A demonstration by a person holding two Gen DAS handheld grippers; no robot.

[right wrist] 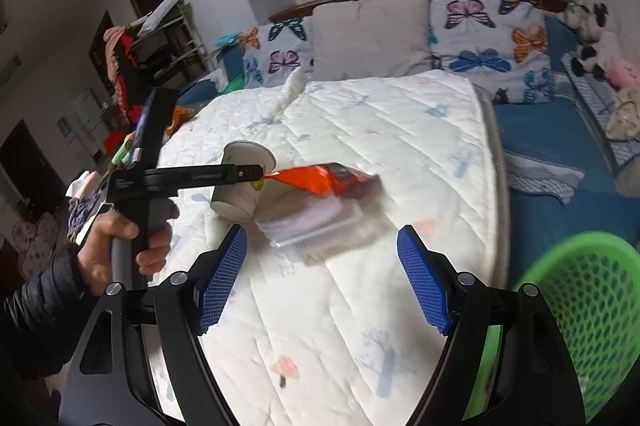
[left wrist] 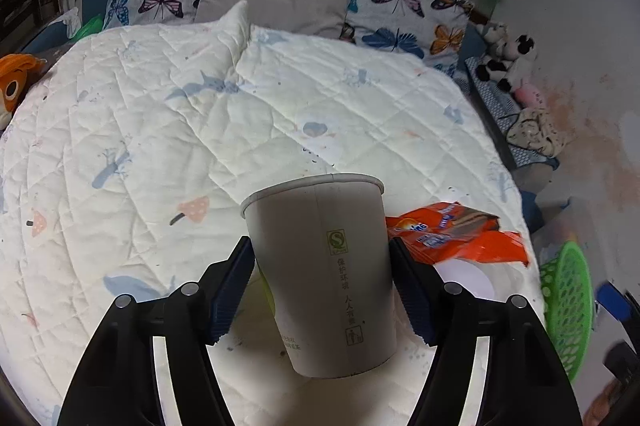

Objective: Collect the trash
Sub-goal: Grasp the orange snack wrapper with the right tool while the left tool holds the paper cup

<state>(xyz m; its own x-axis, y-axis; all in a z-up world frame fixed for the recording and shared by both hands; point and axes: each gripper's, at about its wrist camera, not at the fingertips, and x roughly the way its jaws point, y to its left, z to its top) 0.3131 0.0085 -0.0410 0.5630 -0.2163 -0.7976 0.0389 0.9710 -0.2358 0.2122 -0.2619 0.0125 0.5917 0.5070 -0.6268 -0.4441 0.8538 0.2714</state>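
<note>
The quilted white bed cover [left wrist: 168, 113] spreads wide ahead of both pairs of fingers, bare and flat out to the butterfly pillows [left wrist: 404, 9] at its far end. In the right wrist view its right edge drops off just beyond the right finger, down to blue bedding [right wrist: 560, 153]. Past that edge, off the right finger's outer side, stands the green mesh basket [right wrist: 592, 310], rim up and close by; the left wrist view catches it too, low on the far right.

The left gripper [left wrist: 322, 286] has its two blue pads pressed flat against the sides of the paper cup [left wrist: 324, 266], which stands between them, mouth up and leaning a little. Seen from the right wrist, that gripper reaches in level from the left, the person's hand [right wrist: 120, 250] wrapped round its handle, dark sleeve behind.

The right gripper [right wrist: 322, 274] hangs above the cover with its fingers spread wide and nothing between them. Just ahead of its fingertips lies a clear plastic tray [right wrist: 316, 226], blurred, and touching the cup's right side an orange snack wrapper [left wrist: 452, 234], crumpled and torn.
</note>
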